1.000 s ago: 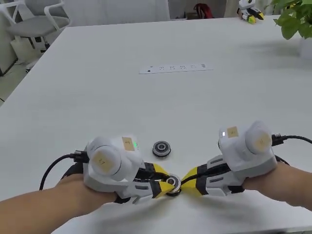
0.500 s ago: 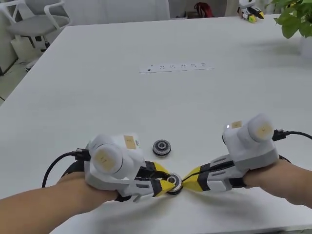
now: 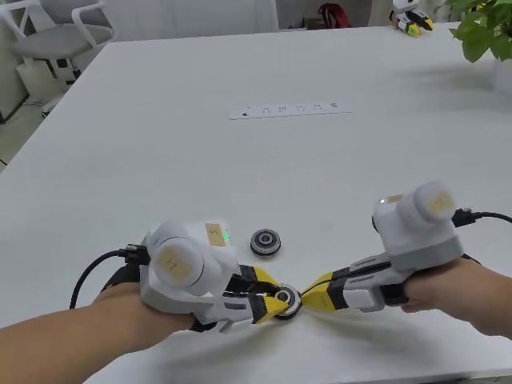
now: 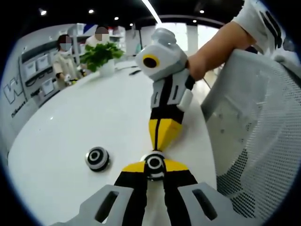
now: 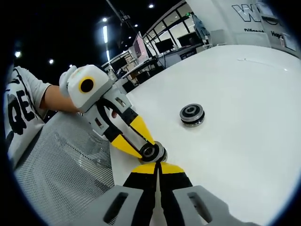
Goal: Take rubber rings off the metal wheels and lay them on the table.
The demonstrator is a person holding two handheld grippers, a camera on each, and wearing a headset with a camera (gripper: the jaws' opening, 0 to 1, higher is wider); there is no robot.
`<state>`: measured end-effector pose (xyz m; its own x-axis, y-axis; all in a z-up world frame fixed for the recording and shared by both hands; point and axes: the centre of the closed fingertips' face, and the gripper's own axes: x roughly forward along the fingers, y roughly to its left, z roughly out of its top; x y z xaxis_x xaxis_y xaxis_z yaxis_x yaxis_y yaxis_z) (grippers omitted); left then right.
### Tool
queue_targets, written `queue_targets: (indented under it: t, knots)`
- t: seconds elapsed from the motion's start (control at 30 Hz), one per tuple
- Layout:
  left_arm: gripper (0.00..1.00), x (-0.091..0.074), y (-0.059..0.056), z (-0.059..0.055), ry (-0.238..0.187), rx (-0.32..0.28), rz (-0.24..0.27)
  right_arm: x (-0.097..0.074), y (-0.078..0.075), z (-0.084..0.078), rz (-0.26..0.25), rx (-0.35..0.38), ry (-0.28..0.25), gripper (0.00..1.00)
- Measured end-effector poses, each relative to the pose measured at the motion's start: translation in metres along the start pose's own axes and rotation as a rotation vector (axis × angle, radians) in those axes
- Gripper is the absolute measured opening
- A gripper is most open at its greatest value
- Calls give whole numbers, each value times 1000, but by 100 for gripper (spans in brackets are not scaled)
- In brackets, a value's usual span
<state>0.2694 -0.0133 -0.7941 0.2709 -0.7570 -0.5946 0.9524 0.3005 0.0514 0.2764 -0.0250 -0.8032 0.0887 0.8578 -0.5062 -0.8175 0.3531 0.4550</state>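
Well, got one metal wheel point(image 3: 282, 299) clamped in the left claw point(image 4: 154, 167), down low by the near edge of the tabletop point(image 3: 240, 160). Got the right claw point(image 5: 157, 165) squeezed shut, tips touching that wheel's rim. Seeing a second wheel point(image 3: 265, 242) lying flat just beyond, apart from both.

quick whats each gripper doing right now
left gripper: closed on the metal wheel.
right gripper: closed, tips at that wheel's edge; whether they pinch anything cannot be told.
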Motion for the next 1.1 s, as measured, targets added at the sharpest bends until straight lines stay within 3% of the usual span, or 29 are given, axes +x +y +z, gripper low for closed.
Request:
queue_targets:
  t: [0.2,0.4,0.63,0.9,1.1]
  knots:
    - [12,0,0,0,-1,1,0,0,1,0,5,23,-5,0]
    - [12,0,0,0,-3,-2,0,4,1,-5,-35,-138,51,0]
    - [12,0,0,0,-2,-2,2,5,1,-5,-53,-227,69,1]
    - [12,0,0,0,-1,-1,2,6,0,-7,-52,-233,78,2]
    - [12,0,0,0,-1,-1,3,4,-1,-6,-46,-180,64,0]
